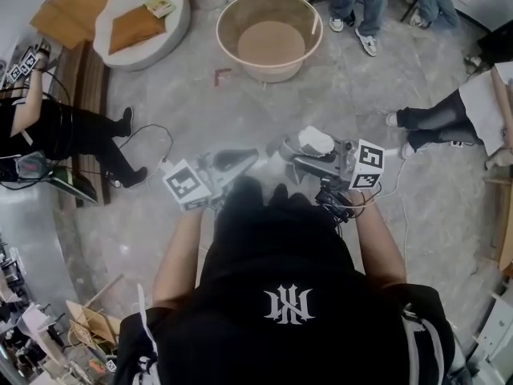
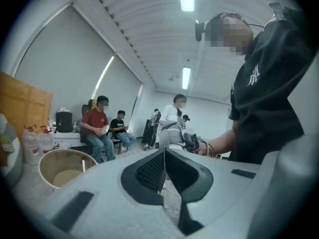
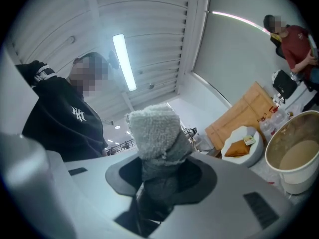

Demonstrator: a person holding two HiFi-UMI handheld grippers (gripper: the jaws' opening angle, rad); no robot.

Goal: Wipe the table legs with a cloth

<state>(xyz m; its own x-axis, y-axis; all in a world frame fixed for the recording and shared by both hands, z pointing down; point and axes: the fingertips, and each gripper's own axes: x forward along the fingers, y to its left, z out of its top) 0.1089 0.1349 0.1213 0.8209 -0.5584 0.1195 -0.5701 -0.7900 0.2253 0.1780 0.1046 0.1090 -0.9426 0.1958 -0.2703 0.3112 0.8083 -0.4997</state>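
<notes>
My right gripper [image 1: 298, 157] is shut on a fluffy grey-white cloth [image 1: 315, 140], held in front of my chest. In the right gripper view the cloth [image 3: 154, 131] stands up out of the gripper [image 3: 158, 161] and hides the jaw tips. My left gripper [image 1: 250, 159] is level with it on the left, its jaws pointing at the right one. In the left gripper view this gripper [image 2: 164, 152] is shut with nothing in it, and the right gripper [image 2: 174, 136] shows beyond. No table leg is plainly visible.
A round beige tub-shaped piece [image 1: 270, 34] stands on the grey floor ahead. A white round seat [image 1: 120, 50] with an orange cushion is at far left. People sit at the left [image 1: 72, 135], far side [image 1: 357, 6] and right [image 1: 449, 119]. Cables trail on the floor.
</notes>
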